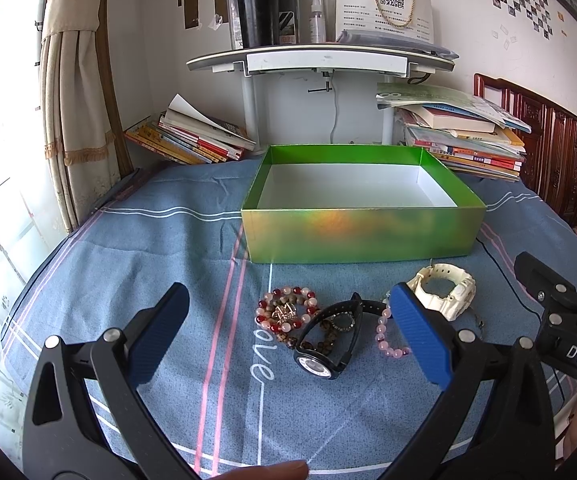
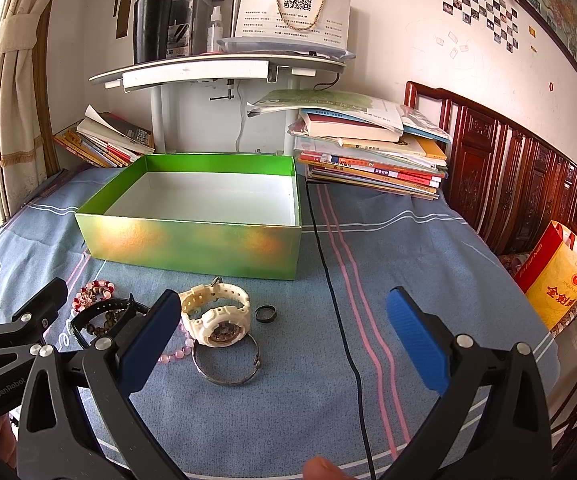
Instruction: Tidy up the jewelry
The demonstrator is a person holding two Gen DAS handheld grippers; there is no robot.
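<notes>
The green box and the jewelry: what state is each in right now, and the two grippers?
Green box: open, lidless, nothing visible inside.
White watch: strap buckled, on cloth.
Black watch: on cloth.
Red-and-white bead bracelet: on cloth.
Metal bangle: lying flat.
Left gripper: open, empty.
Right gripper: open, empty.

The left claw's finger [image 1: 420, 336] hides part of the pink bead bracelet [image 1: 386, 338] and white watch [image 1: 446, 290].

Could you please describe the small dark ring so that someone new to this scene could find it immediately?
Start at the shiny green open cardboard box on the blue bedspread; the jewelry lies in a row in front of it. At the right end, beside the chunky white plastic watch, sits the small dark ring. It is the smallest piece, plain and beadless, much smaller than the thin silver metal bangle nearby.
</notes>
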